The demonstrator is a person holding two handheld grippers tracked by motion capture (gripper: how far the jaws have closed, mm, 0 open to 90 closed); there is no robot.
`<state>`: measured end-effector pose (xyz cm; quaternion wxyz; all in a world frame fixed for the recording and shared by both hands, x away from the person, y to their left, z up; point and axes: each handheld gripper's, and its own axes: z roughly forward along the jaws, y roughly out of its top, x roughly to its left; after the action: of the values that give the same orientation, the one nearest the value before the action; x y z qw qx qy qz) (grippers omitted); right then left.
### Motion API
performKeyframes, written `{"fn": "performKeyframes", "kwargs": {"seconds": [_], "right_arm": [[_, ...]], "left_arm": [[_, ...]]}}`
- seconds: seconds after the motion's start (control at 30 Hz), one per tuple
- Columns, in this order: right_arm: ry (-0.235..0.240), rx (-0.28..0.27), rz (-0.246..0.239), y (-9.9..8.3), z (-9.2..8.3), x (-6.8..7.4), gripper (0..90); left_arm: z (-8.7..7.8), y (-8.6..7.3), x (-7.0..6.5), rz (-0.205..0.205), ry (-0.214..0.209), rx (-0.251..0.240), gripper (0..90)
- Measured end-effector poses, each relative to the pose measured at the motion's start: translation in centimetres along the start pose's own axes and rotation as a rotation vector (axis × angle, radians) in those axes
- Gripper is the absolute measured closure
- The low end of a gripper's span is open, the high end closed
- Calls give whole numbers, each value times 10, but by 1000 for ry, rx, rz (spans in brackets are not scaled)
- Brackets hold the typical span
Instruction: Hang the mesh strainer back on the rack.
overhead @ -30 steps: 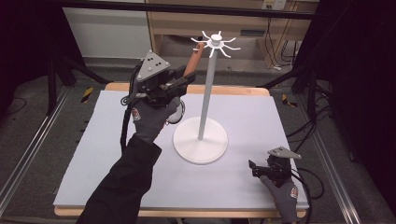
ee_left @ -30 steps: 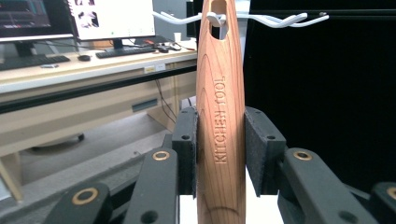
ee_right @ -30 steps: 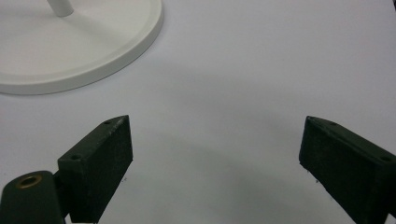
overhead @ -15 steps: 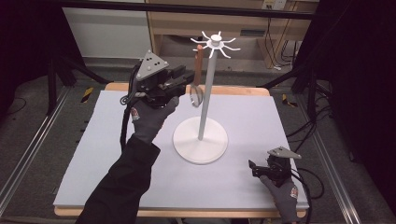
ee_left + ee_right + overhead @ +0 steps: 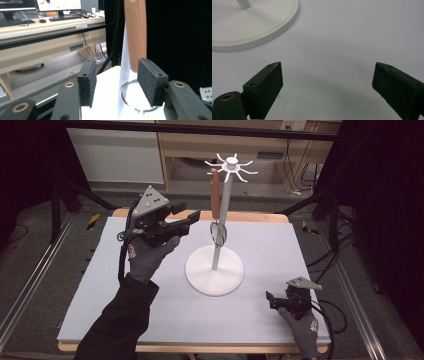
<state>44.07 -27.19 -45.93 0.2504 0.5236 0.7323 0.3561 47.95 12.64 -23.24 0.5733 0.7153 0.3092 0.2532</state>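
Note:
A white stand (image 5: pixel 215 272) with a ring of hooks on top rises from the middle of the mat. From one hook a utensil with a wooden handle (image 5: pixel 215 195) and a wire ring (image 5: pixel 218 234) hangs straight down beside the pole. My left gripper (image 5: pixel 189 213) hovers just left of it, open; its jaws have just been opening and nothing is pressed between them. In the left gripper view the handle (image 5: pixel 135 32) and the pole (image 5: pixel 124 75) stand just beyond the pads of the left gripper (image 5: pixel 116 80). My right gripper (image 5: pixel 272 299) rests open on the mat, (image 5: pixel 327 87), near the stand's base (image 5: pixel 249 25).
A pale mat (image 5: pixel 125 290) covers the wooden table. A desk (image 5: pixel 250 145) stands behind it, with keyboards and monitors on a bench (image 5: pixel 37 23). Dark tripod legs (image 5: pixel 55 205) and cables (image 5: pixel 330 265) flank the table.
The utensil was tilted in the left gripper's jaws near the hooks; now it hangs free and upright. The left gripper has let go, opened, and drawn slightly down and away.

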Motion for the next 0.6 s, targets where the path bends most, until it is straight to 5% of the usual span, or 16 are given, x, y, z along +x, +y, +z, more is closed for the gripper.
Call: {"fn": "performKeyframes", "kwargs": {"seconds": [0.33, 0.6], "right_arm": [[-4, 2, -1, 0, 1, 0, 91], [-10, 5, -3, -1, 1, -1, 87]], "left_arm": [[-19, -55, 18, -9, 29, 59, 367], [-31, -109, 34, -46, 53, 163, 355]]}}
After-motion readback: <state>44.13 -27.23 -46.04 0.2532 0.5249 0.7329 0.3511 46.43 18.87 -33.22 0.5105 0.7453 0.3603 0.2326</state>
